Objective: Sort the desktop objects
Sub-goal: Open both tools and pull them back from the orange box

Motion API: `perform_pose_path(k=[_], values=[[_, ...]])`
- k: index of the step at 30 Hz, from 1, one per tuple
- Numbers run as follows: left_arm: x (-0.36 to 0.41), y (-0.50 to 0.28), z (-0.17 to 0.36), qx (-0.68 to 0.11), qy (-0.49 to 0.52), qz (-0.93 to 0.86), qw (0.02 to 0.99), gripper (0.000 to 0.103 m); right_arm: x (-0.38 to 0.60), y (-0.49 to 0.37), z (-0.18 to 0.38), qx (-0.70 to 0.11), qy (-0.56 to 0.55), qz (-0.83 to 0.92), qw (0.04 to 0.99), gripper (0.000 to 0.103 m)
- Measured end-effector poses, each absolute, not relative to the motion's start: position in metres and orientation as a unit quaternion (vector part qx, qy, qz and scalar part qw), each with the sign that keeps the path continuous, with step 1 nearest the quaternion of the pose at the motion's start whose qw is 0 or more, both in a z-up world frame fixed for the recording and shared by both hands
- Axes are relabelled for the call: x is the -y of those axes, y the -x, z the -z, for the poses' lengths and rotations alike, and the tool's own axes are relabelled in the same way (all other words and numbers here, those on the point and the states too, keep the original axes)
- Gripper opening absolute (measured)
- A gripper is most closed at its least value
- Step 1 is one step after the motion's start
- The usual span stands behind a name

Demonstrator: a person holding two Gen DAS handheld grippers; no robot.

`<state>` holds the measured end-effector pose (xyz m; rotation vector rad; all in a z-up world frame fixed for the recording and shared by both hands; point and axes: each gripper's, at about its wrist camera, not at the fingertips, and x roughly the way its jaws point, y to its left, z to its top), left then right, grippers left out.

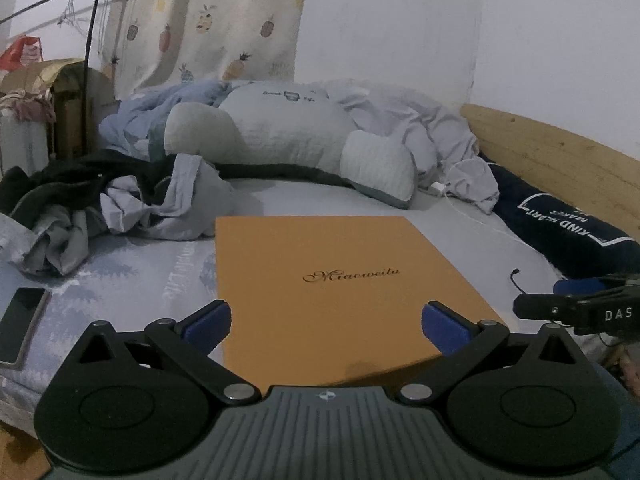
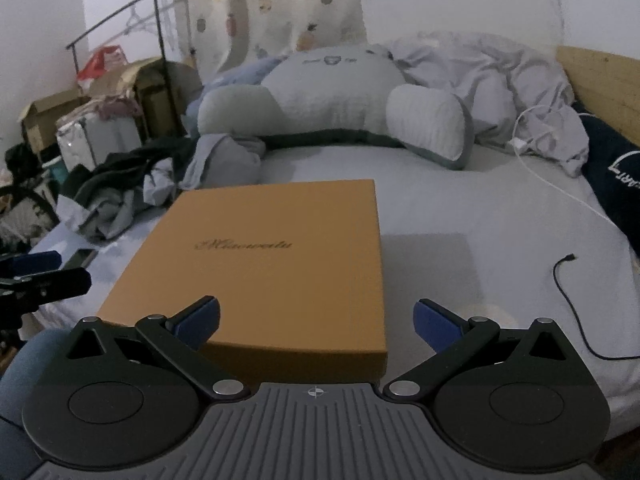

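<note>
While your left gripper (image 1: 326,322) hovers spread at the orange box (image 1: 332,288) near the frame's bottom, it grips nothing. Your right gripper (image 2: 316,320) is level, spread and empty too.

Left gripper (image 1: 326,322), jaws spread wide, is held low over an orange box (image 1: 320,280) laid on the bed (image 1: 120,276); what appears to be a phone (image 1: 22,324) is seen at left.

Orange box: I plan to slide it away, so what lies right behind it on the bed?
Behind the orange box is bare sheet, then the grey cushion; crumpled clothes sit at its far-left corner. Anything under or inside it is hidden.
</note>
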<state>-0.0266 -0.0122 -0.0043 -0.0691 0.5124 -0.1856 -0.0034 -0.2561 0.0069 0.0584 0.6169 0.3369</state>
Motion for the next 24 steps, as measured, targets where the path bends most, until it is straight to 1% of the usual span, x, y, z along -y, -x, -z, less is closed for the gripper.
perform_pose_path(k=[6,15,18,24], values=[[0.0185,0.0314,0.004,-0.24,0.006,0.079,0.968,0.103,0.2532,0.0073,-0.0087,-0.292,-0.026,-0.169,0.941,0.103],[0.0164,0.0302,0.0032,-0.248,0.019,0.082,0.965,0.103,0.2549,0.0063,-0.0073,-0.296,-0.038,-0.166,0.94,0.103],[0.016,0.0274,0.0057,-0.262,0.027,0.093,0.96,0.103,0.2524,0.0055,-0.0052,-0.3,-0.033,-0.164,0.939,0.103],[0.0185,0.0293,0.0063,-0.258,0.021,0.096,0.961,0.103,0.2516,0.0064,-0.0039,-0.3,-0.035,-0.162,0.94,0.103]])
